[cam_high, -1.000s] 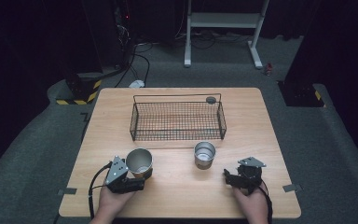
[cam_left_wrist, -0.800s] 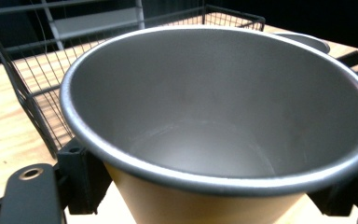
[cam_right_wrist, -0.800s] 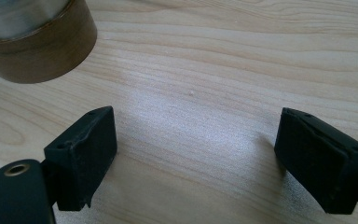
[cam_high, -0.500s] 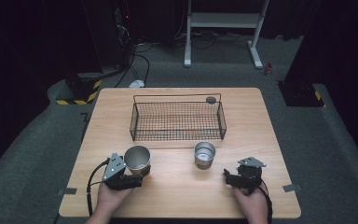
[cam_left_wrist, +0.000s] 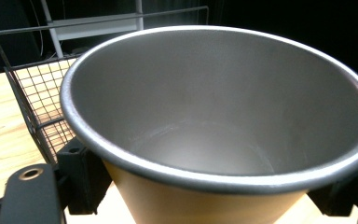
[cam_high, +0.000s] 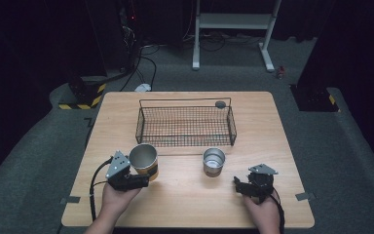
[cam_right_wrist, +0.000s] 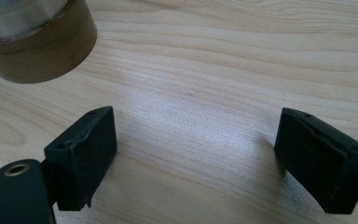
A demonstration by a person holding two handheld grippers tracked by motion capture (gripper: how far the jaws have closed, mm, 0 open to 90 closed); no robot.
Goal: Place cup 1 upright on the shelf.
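Left gripper [cam_high: 135,181] jaws clamp the tan cup [cam_high: 143,161], lower left; basket [cam_high: 185,141] empty; right gripper [cam_high: 243,186] jaws wide.

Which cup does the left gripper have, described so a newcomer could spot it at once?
Start at the black wire basket in the middle of the wooden table. Just in front of its left corner, between the left gripper's jaws, stands the larger cup. Unlike the all-silver smaller cup to its right, it is wider, with a tan outside.

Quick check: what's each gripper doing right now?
Left gripper: shut on the large metal cup.
Right gripper: open, holding nothing, fingers spread over the table.
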